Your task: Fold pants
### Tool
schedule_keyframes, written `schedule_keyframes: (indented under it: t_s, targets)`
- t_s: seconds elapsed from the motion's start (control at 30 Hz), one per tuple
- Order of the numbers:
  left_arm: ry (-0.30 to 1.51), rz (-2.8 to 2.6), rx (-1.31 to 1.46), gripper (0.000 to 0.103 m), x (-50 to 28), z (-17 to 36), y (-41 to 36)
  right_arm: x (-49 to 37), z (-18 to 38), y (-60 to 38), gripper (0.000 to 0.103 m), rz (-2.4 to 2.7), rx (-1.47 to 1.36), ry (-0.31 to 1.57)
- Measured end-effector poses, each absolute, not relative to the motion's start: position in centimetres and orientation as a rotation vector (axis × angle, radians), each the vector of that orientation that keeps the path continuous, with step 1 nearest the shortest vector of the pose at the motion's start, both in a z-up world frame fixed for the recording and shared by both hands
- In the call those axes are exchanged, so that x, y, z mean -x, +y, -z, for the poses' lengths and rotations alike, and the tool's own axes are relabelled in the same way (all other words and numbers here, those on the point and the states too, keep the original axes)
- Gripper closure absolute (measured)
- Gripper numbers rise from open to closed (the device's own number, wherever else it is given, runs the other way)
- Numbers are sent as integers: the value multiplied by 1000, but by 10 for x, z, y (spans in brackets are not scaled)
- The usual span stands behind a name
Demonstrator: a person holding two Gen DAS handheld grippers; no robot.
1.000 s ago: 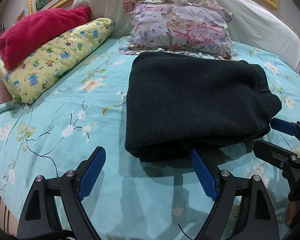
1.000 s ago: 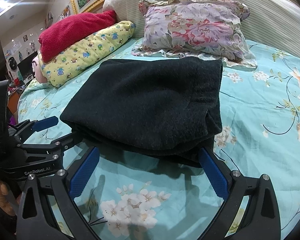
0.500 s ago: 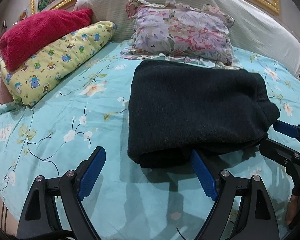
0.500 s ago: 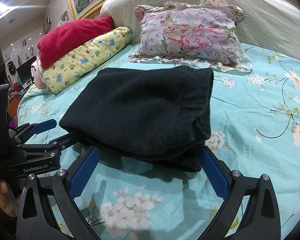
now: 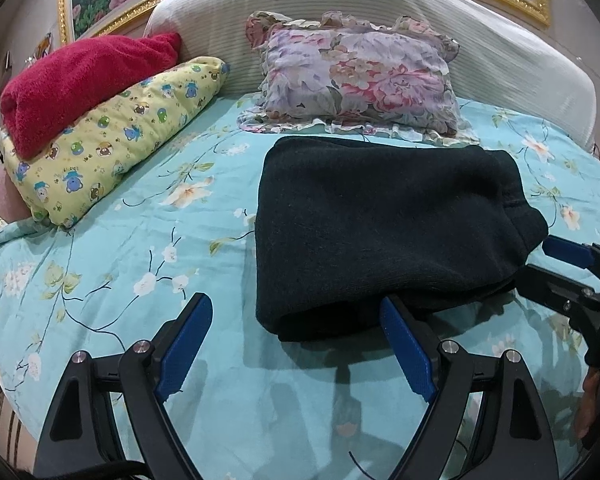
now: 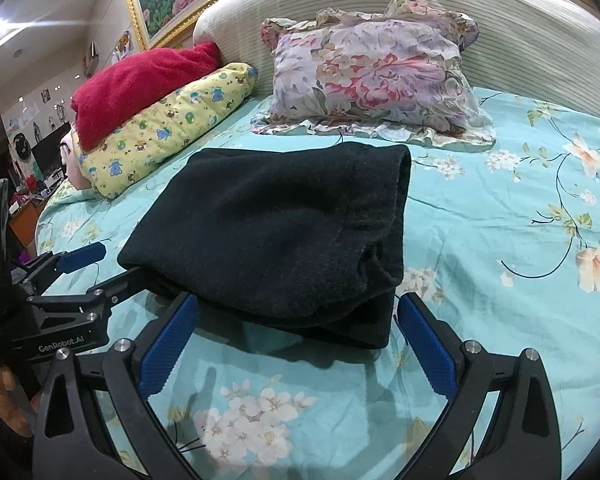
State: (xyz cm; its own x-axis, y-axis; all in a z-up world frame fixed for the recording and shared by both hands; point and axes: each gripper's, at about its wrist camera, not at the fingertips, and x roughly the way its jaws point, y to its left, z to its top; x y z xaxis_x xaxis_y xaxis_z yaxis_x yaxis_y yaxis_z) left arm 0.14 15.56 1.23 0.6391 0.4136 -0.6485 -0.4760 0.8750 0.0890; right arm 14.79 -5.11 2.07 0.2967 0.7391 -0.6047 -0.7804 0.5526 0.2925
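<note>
Both grippers, left (image 5: 296,340) and right (image 6: 298,332), are drawn further back from the folded pants (image 5: 380,224), jaws wide and empty, so folding is judged finished.

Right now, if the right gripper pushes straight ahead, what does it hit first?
Most likely the near edge of the folded dark fleece pants, which lies just beyond the open right gripper and spans its gap. Depth is uncertain; the blue fingers seem not to touch it.
</note>
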Motion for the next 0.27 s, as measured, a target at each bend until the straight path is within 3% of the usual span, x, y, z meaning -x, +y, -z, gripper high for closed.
schedule_keyframes:
  t_s: [0.27]
  targets:
    - [702, -517, 84, 16, -4, -23, 157, -151, -22, -51, 3, -1005, 46, 776]
